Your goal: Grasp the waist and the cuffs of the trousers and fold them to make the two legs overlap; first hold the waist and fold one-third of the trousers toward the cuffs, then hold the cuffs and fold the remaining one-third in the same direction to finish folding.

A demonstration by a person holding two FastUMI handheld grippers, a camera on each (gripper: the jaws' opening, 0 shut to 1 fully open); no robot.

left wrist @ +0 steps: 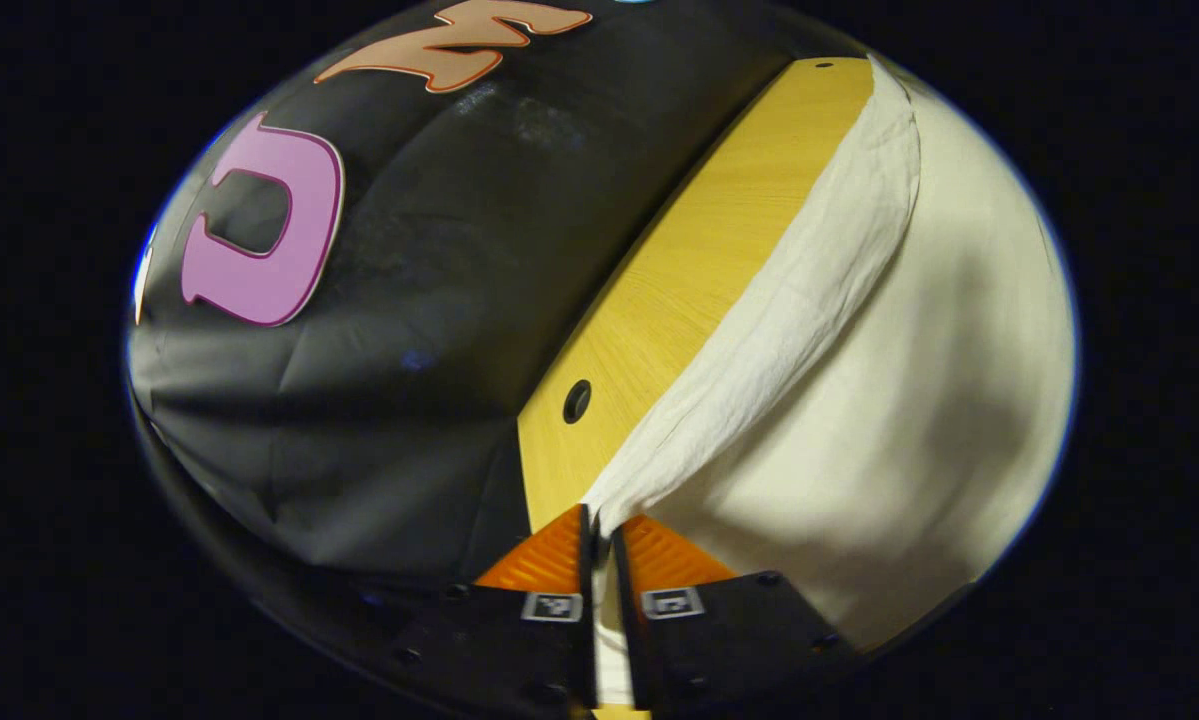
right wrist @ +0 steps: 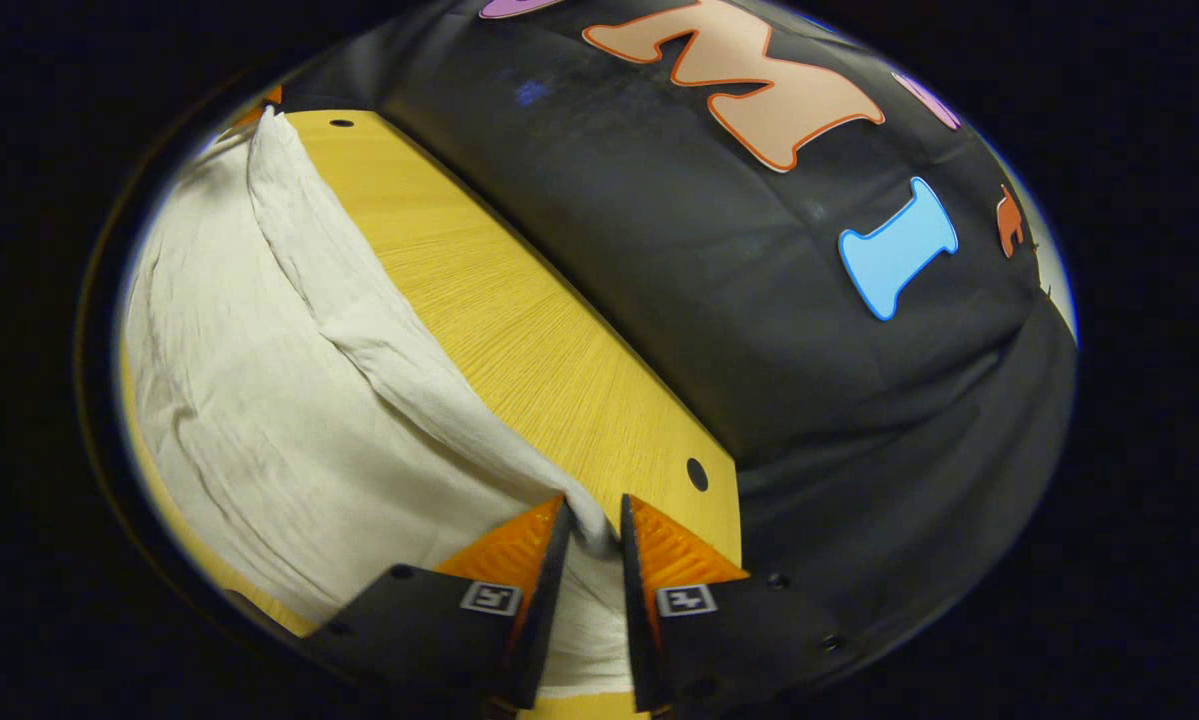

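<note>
The left gripper is pinched tight on an edge of the white trousers; its two fingers are almost together with the cloth caught between them; the right gripper is also clamped on the cloth, with a bunch of it squeezed in the small gap. The trousers lie on the yellow table, beside the black wall; the held edge runs long and straight between the two grippers, like a stretched rope. The rest of the trousers spreads away from the wall; so I think the next move is to carry this edge that way, both hands together; neither hand looks nearer.
</note>
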